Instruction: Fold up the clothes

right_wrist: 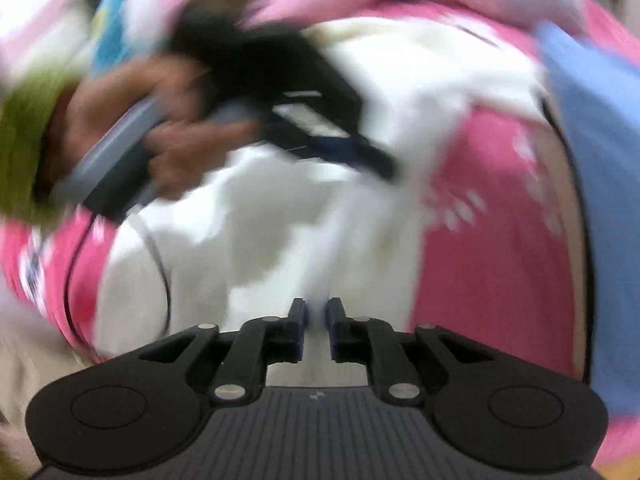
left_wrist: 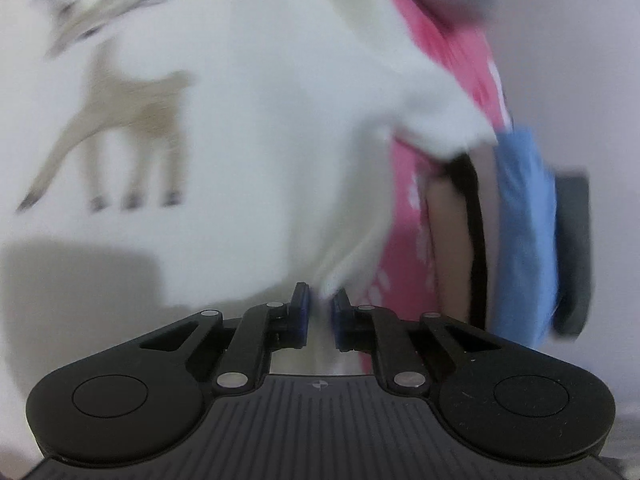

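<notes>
Motion-blurred deer print on white garment

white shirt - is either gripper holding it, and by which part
Both: the left gripper and right gripper each pinch an edge of the white shirt; which edge is too blurred to tell.

The left gripper is showing a black body with two rounded lobes, each bearing a faint circular outline; silver rivets are dotting its black linkage bars; its fingers are wearing blue pads; a ribbed grey plate with a small cross-shaped mark is sitting behind them; the right gripper is looking the same, black and ribbed grey with blue-edged fingers; the person's hand is emerging from a green sleeve, blurred; a thin black cable is trailing nearby.
</notes>
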Available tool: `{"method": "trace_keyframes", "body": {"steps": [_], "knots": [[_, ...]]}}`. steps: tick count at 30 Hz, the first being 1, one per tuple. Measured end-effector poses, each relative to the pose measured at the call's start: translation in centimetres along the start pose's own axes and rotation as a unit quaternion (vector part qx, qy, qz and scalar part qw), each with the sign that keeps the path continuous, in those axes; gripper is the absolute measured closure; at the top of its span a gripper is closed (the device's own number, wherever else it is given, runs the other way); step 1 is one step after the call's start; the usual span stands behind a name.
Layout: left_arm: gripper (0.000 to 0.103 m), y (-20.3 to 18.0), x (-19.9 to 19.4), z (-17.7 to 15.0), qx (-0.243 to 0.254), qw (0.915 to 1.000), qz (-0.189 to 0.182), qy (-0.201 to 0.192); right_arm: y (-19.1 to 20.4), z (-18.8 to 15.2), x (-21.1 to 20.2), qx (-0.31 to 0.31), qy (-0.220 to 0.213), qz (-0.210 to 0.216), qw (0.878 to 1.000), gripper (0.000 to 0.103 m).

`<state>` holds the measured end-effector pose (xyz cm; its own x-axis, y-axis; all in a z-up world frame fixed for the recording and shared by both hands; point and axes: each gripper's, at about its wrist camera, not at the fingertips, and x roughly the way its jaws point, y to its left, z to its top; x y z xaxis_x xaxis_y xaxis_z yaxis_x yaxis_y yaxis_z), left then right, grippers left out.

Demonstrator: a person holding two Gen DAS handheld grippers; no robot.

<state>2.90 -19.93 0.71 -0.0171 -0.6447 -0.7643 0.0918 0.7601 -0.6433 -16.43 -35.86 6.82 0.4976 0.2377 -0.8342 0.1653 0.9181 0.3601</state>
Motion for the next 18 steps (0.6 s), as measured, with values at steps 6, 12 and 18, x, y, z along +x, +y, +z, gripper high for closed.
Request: {"method": "trace_keyframes", "body": {"steps": [6,12,18], "knots": [[0.093,2.9,-1.8,-0.6,-0.082,0.9948,-0.057,-0.021,-7.2,-0.6,0.2,0.192,0.005,0.021,0.981,0.088],[0.093,3.7,-2.7,-1.4,-0.111,0.9905,-0.077,-0.027,-8.5,0.1,2.4,0.202,0.010,0.039,0.979,0.080],[0.093,4.0,-2.1,-1.2,-0.111,0.9906,-0.076,-0.027,-5.4,1.1,3.0,0.147,0.014,0.094,0.985,0.080]]}}
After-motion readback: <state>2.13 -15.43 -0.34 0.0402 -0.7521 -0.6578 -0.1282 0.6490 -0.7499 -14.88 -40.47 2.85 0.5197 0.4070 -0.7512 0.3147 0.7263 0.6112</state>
